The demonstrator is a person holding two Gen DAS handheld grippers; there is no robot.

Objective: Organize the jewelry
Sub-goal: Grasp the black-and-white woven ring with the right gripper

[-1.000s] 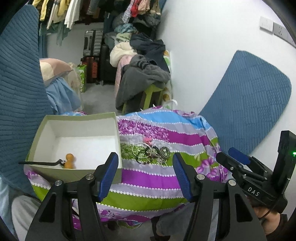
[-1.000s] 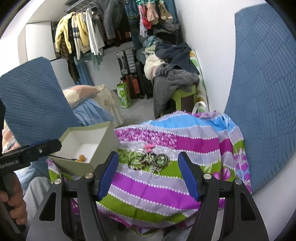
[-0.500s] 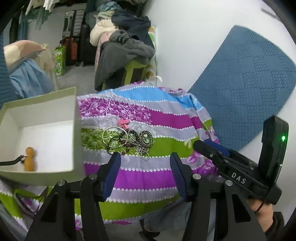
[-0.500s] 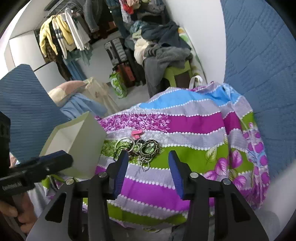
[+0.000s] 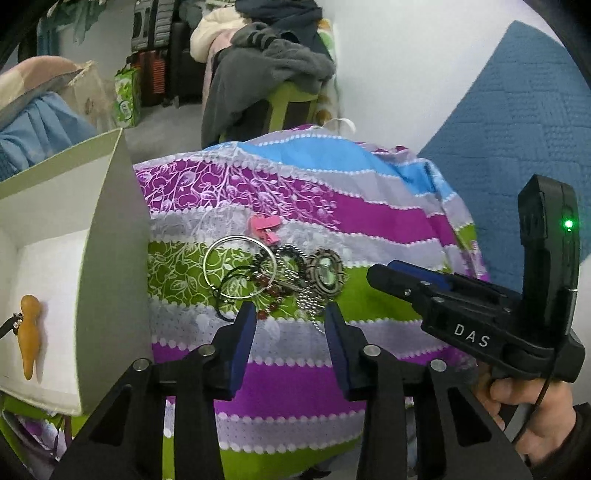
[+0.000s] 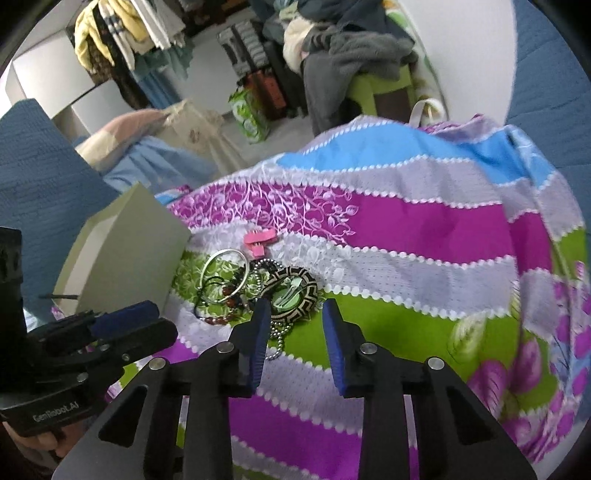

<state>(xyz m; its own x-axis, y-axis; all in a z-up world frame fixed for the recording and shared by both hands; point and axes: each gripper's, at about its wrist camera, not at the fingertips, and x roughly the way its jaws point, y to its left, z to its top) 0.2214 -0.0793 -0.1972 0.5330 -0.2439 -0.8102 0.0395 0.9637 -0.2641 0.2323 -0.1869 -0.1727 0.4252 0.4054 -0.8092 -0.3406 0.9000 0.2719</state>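
A tangle of jewelry lies on a striped cloth [image 5: 369, 214]: a silver bangle [image 5: 204, 264], an oval pendant [image 5: 325, 271] on a ball chain [image 5: 310, 302], red beads [image 5: 264, 282] and a pink clip [image 5: 264, 225]. My left gripper [image 5: 290, 314] hovers at the pile's near edge. Its jaws are closing, and the pads press on nothing. My right gripper [image 6: 295, 312] hangs just short of the oval pendant [image 6: 293, 290], its jaws also closing and empty. An open box [image 5: 110, 258] at the left holds an orange gourd-shaped pendant [image 5: 29, 325].
The box's tall grey wall [image 6: 125, 258] stands close to the left of the pile. A hand [image 5: 524, 406] holds the right gripper [image 5: 388, 273]. Blue quilted cushions [image 5: 517, 110] lean on the wall. Behind are a clothes-covered green stool [image 5: 280, 74] and suitcases [image 5: 155, 22].
Both grippers have dropped and come closer to the jewelry pile, and their jaws have narrowed. The box has shifted toward the left edge of the left wrist view.
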